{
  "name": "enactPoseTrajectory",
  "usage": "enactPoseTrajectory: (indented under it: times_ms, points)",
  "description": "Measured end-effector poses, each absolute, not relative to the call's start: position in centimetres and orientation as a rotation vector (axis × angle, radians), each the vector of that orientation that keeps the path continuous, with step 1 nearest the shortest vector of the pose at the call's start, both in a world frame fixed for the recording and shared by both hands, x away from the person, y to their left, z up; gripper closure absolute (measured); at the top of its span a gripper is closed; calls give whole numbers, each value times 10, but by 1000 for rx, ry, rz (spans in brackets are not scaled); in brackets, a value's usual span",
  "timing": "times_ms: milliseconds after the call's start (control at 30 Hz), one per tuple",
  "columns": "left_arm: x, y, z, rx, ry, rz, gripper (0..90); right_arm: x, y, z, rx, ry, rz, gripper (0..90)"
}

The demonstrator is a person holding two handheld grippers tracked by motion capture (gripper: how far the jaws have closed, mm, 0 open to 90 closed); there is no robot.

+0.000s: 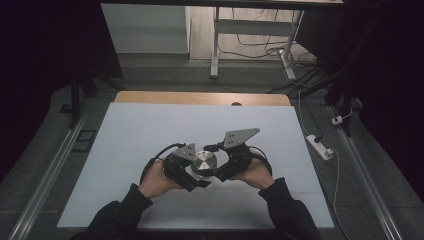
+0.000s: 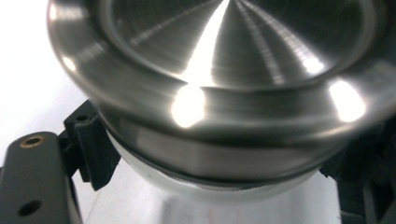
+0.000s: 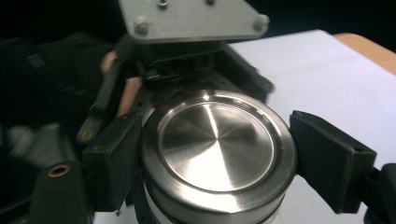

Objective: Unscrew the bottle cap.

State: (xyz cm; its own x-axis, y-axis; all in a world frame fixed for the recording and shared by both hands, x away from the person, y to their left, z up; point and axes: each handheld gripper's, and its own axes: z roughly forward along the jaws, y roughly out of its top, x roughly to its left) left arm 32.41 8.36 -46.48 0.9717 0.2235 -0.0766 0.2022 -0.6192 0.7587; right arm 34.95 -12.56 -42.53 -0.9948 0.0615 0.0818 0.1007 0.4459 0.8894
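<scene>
A round container with a brushed steel lid (image 1: 204, 161) and a white body (image 2: 187, 186) stands at the near middle of the white-covered table (image 1: 150, 125). My left gripper (image 1: 199, 176) comes in from the left and is shut on the container's body just under the lid; one of its black fingers (image 2: 93, 149) presses the white wall. My right gripper (image 1: 216, 169) comes in from the right and is shut on the steel lid (image 3: 217, 144), with its pads (image 3: 114, 158) against the lid's rim on both sides. The left gripper (image 3: 187, 70) sits right behind the lid in the right gripper view.
A strip of bare wood (image 1: 200, 97) runs along the table's far edge. A white power strip (image 1: 320, 146) and cables lie on the floor to the right. Desk legs (image 1: 215, 45) stand beyond the table. The white sheet spreads wide around both hands.
</scene>
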Motion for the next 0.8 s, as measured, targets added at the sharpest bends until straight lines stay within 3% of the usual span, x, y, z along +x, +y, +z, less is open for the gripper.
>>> enactPoseTrajectory:
  times_ms: [200,300,400,800]
  points:
    - [322,79,-466,2262,284,44,155,352,-132,-428,-23,-2613,-1597,186]
    - [323,81,-464,2248,326,65,155,350,-132,-422,-116,-2660,-1596,83]
    - [324,84,-462,2234,388,100,155,344,-133,-413,-230,-2691,-1639,48]
    - [324,84,-461,2215,551,194,155,327,-109,-419,-648,-2792,-1675,137]
